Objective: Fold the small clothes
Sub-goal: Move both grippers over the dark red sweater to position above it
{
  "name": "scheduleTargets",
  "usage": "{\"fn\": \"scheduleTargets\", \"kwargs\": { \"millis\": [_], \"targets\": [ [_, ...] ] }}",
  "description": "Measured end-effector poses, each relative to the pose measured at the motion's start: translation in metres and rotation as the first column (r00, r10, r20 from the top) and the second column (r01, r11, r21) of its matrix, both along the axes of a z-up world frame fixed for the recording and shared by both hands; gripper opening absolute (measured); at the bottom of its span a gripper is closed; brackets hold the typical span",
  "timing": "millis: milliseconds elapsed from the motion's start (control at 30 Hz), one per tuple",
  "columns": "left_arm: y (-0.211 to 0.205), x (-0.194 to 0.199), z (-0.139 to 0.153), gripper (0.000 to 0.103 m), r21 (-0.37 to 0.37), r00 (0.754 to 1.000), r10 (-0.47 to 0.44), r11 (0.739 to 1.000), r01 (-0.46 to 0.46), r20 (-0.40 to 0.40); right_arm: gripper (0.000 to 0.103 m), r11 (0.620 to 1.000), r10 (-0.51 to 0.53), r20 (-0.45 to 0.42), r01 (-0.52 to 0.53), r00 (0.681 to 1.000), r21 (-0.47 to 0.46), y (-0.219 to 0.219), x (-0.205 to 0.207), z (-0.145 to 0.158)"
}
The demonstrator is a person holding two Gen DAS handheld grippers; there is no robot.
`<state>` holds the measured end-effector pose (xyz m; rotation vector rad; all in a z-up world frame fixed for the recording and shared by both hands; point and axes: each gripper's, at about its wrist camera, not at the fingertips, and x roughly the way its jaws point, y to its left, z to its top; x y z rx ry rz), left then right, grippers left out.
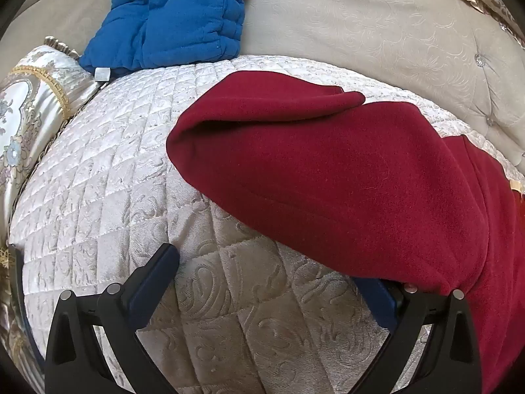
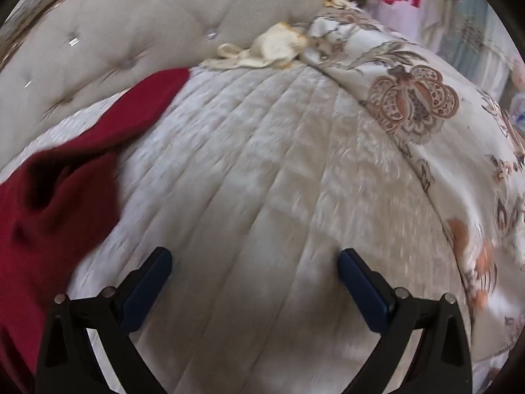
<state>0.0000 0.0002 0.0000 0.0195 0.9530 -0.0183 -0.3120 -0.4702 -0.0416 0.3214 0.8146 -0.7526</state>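
Both grippers spread wide over the bed, nothing pinched between them.

The left gripper [image 1: 267,272] hovers over the quilted bedspread [image 1: 108,170]; the red garment [image 1: 344,170] lies ahead of its jaws and drapes over the right-hand finger. The right gripper [image 2: 254,267] has only bedspread between its jaws, with the red garment [image 2: 59,190] off to their left.

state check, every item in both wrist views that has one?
left gripper: open, nothing between fingers; red cloth drapes over its right finger.
right gripper: open, empty, above bare quilt.
red garment: partly folded, lying on quilt.
blue garment: bunched at the seat back.
cream cloth: crumpled.
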Motion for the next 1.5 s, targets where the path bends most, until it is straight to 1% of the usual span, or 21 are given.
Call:
{"fn": "scheduleTargets", "kwargs": {
  "millis": [33,133,200,333,367,400,467,567,633,700,800,900,1033,1133,1233,1300,1367,1433,1500],
  "targets": [
    [0.0,0.0,0.0,0.086,0.0,1.0,0.0,1.0,0.0,-0.001,0.103,1.0,0.027,0.01,-0.027,1.0,-0.009,0.012,0.001,0.0],
    [0.001,0.0,0.0,0.086,0.0,1.0,0.0,1.0,0.0,-0.001,0.103,0.996,0.086,0.114,-0.085,0.99,-0.006,0.05,-0.019,0.021],
    [0.001,0.0,0.0,0.086,0.0,1.0,0.0,1.0,0.0,-0.003,0.103,0.992,0.13,0.16,-0.129,0.979,-0.013,0.073,-0.026,0.034],
    [0.003,-0.002,0.004,0.085,0.005,1.0,-0.01,1.0,0.01,-0.013,0.103,0.972,0.232,0.191,-0.223,0.954,-0.068,0.124,-0.028,0.062],
    [0.001,-0.005,0.005,0.08,0.01,1.0,-0.013,1.0,0.013,-0.011,0.103,0.967,0.253,0.199,-0.243,0.947,-0.074,0.134,-0.029,0.065],
    [-0.001,-0.007,0.005,0.073,0.013,1.0,-0.014,1.0,0.014,-0.007,0.103,0.96,0.279,0.205,-0.268,0.938,-0.079,0.147,-0.028,0.068],
    [-0.003,-0.017,0.01,0.064,0.015,1.0,-0.029,0.999,0.029,-0.006,0.103,0.947,0.32,0.201,-0.31,0.926,-0.08,0.17,-0.023,0.072],
    [-0.006,-0.03,0.021,0.057,0.017,0.998,-0.055,0.998,0.055,0.004,0.103,0.931,0.364,0.186,-0.357,0.913,-0.07,0.197,-0.019,0.066],
    [-0.01,-0.041,0.034,0.056,0.004,0.997,-0.073,0.997,0.073,0.033,0.103,0.921,0.389,0.164,-0.383,0.907,-0.066,0.211,-0.008,0.059],
    [-0.014,-0.055,0.05,0.056,-0.001,0.993,-0.084,0.996,0.084,0.08,0.103,0.914,0.407,0.155,-0.401,0.9,-0.069,0.224,-0.002,0.057],
    [-0.018,-0.084,0.073,0.056,-0.004,0.981,-0.099,0.995,0.101,0.166,0.103,0.898,0.441,0.157,-0.436,0.884,-0.067,0.241,0.009,0.052],
    [-0.02,-0.102,0.089,0.056,-0.009,0.97,-0.118,0.992,0.123,0.214,0.103,0.89,0.455,0.132,-0.441,0.881,-0.118,0.259,0.019,0.053],
    [-0.032,-0.119,0.104,0.056,0.012,0.953,-0.148,0.989,0.15,0.263,0.103,0.875,0.475,0.118,-0.455,0.872,-0.167,0.278,0.031,0.061],
    [-0.038,-0.131,0.113,0.056,-0.022,0.944,-0.179,0.981,0.192,0.277,0.103,0.873,0.471,0.109,-0.445,0.875,-0.202,0.288,0.038,0.067],
    [-0.044,-0.136,0.116,0.056,-0.032,0.932,-0.207,0.974,0.226,0.297,0.103,0.871,0.458,0.093,-0.426,0.884,-0.243,0.292,0.041,0.067],
    [-0.05,-0.141,0.118,0.056,-0.019,0.917,-0.235,0.967,0.255,0.321,0.103,0.872,0.453,0.093,-0.419,0.887,-0.253,0.29,0.042,0.065],
    [-0.055,-0.144,0.117,0.056,-0.005,0.909,-0.25,0.964,0.266,0.334,0.103,0.879,0.442,0.099,-0.409,0.892,-0.244,0.287,0.046,0.064],
    [-0.059,-0.143,0.116,0.056,0.0,0.908,-0.254,0.963,0.269,0.332,0.103,0.891,0.42,0.102,-0.389,0.902,-0.233,0.282,0.049,0.063],
    [-0.06,-0.142,0.112,0.056,-0.012,0.911,-0.262,0.96,0.28,0.318,0.103,0.901,0.4,0.105,-0.37,0.91,-0.229,0.276,0.051,0.061]
  ]
}}
